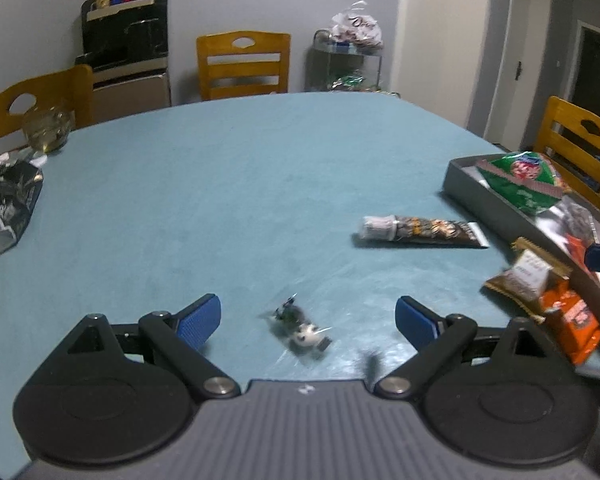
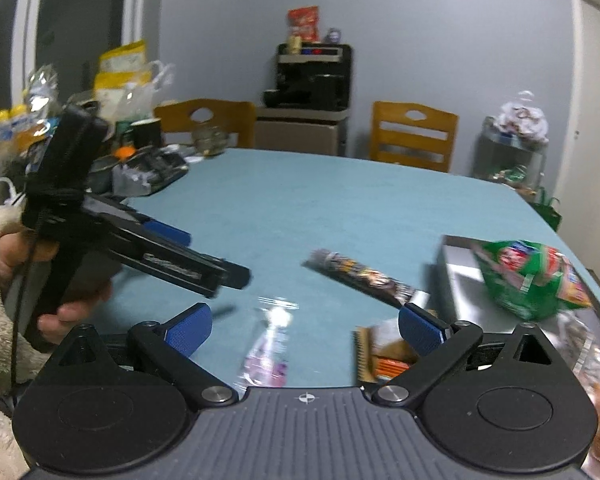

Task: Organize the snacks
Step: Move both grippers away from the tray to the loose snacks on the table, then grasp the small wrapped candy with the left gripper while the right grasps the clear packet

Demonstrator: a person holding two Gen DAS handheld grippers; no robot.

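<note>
My left gripper (image 1: 308, 318) is open and empty, low over a small clear-wrapped snack (image 1: 300, 330) on the blue table. A long dark snack tube (image 1: 420, 232) lies further right. A grey tray (image 1: 484, 196) at the right holds a green bag (image 1: 520, 176); a brown packet (image 1: 520, 280) and an orange packet (image 1: 572, 320) lie at its near edge. My right gripper (image 2: 305, 330) is open and empty above a clear pinkish wrapper (image 2: 268, 344). It sees the tube (image 2: 364, 276), the green bag (image 2: 528, 276), the tray (image 2: 460, 276) and the left gripper (image 2: 204, 256).
Wooden chairs (image 1: 244, 64) stand around the table (image 1: 220, 184). A glass jar (image 1: 48, 128) and dark crumpled bags (image 1: 8, 200) sit at the left edge. Cluttered bags and containers (image 2: 132, 120) crowd the far left in the right wrist view.
</note>
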